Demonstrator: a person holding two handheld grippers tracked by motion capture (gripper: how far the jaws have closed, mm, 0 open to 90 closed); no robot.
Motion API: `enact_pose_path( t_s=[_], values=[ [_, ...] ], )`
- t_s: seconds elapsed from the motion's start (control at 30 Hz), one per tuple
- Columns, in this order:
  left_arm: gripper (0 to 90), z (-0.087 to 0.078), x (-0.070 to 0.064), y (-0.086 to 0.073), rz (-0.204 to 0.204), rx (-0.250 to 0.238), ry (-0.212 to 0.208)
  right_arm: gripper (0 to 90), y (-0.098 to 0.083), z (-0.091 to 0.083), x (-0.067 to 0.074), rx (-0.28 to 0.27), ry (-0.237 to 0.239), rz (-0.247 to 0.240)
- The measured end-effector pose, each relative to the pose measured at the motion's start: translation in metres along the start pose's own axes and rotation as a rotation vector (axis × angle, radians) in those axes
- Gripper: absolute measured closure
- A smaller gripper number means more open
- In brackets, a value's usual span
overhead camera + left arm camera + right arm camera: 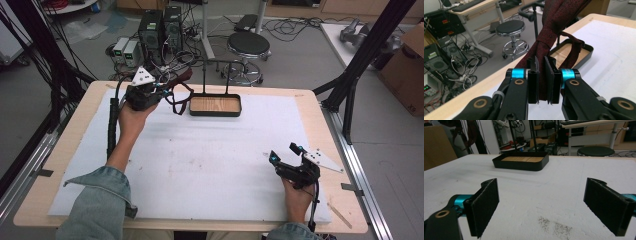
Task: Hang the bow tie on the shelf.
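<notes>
The dark red necktie, knotted partway along, hangs above the table's far-left area, at about eleven o'clock on the white mat in the high view. Its narrow end is pinched between the pressed-together jaws of the left gripper, and a loop droops toward the black tray with the wooden floor, which sits at twelve o'clock. A thin black stand rises behind that tray. The right gripper rests low at four o'clock, jaws spread wide and empty. I judge the carrying step is underway; next, the tie likely needs draping over the stand, loop kept clear of the tray's rim
</notes>
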State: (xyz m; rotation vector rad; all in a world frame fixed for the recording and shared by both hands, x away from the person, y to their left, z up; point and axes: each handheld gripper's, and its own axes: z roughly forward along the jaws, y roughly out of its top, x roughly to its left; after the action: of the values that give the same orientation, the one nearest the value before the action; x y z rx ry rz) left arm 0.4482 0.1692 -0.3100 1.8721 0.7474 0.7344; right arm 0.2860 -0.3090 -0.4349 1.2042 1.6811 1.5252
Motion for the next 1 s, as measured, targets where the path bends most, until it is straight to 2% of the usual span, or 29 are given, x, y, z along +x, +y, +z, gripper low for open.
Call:
enact_pose_path(
  t_s=[0.4,0.6,0.73,0.9,1.0],
  values=[
    [82.0,0.02,0.008,0.022,0.011,-0.014,0.017,12.0,0.0,0.0,-0.002,0.0,0.001,0.008],
    [82.0,0.033,0.012,0.029,-0.002,-0.007,0.02,12.0,0.0,0.0,-0.002,-0.002,0.005,0.008],
    [82.0,0.044,0.012,0.033,0.011,0.009,0.029,12.0,0.0,0.0,-0.003,0.002,0.003,0.015],
    [81.9,0.056,0.017,0.031,-0.013,0.017,0.049,12.0,0.0,0.0,-0.003,0.001,0.009,0.017],
    [81.9,0.061,0.019,0.029,-0.03,0.037,0.073,12.0,0.0,0.0,-0.003,0.002,0.011,0.019]
  ],
)
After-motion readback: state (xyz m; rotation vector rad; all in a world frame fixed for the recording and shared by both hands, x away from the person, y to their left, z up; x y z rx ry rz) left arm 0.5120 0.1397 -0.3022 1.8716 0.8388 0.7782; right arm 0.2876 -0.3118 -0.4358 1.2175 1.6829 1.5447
